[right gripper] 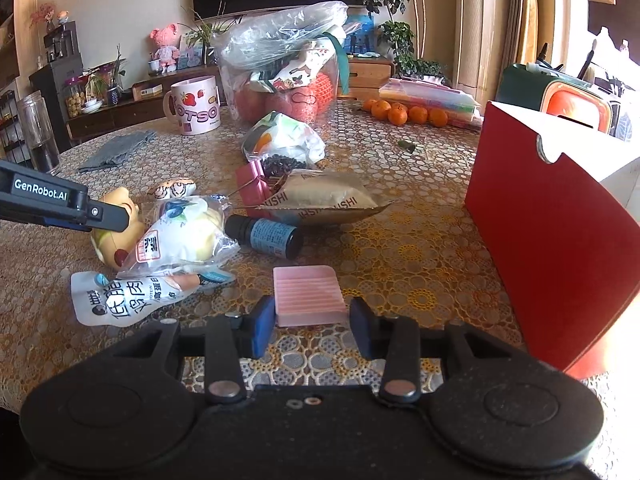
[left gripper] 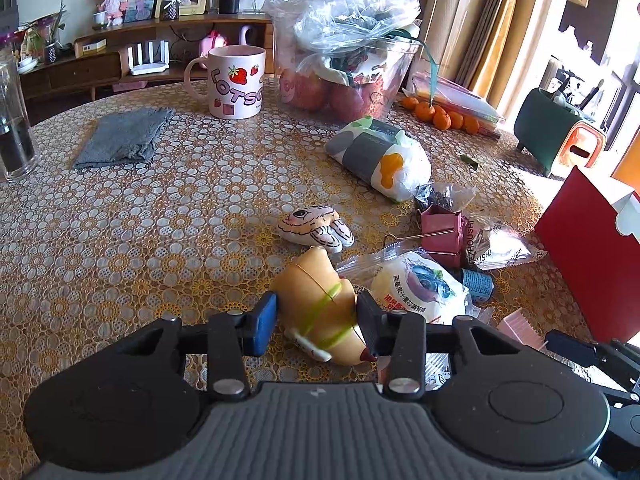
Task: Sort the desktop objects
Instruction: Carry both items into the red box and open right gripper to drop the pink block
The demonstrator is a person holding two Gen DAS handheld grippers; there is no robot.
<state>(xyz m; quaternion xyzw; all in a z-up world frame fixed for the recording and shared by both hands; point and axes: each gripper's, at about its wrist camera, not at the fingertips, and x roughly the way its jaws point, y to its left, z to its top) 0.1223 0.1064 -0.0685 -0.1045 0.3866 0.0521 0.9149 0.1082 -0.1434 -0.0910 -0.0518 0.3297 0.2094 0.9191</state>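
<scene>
My left gripper (left gripper: 316,320) straddles a tan croissant-shaped toy (left gripper: 320,300) with a green band lying on the table; the fingers touch or nearly touch its sides. The toy also shows in the right wrist view (right gripper: 116,224), with the left gripper's finger (right gripper: 108,216) across it. My right gripper (right gripper: 312,320) is open around a pink ribbed block (right gripper: 308,296) on the table, with small gaps on both sides. Scattered near are a rabbit toy (left gripper: 316,226), a blueberry snack pack (right gripper: 180,232), a dark bottle (right gripper: 264,236), a pink binder clip (right gripper: 252,186) and a white pouch (right gripper: 120,296).
A red box (right gripper: 552,240) stands at the right. Further back are a strawberry mug (left gripper: 236,80), a clear bowl of fruit under plastic bags (left gripper: 344,72), a tissue pack (left gripper: 380,156), tangerines (right gripper: 404,114), a grey cloth (left gripper: 124,138) and a glass jar (left gripper: 12,136).
</scene>
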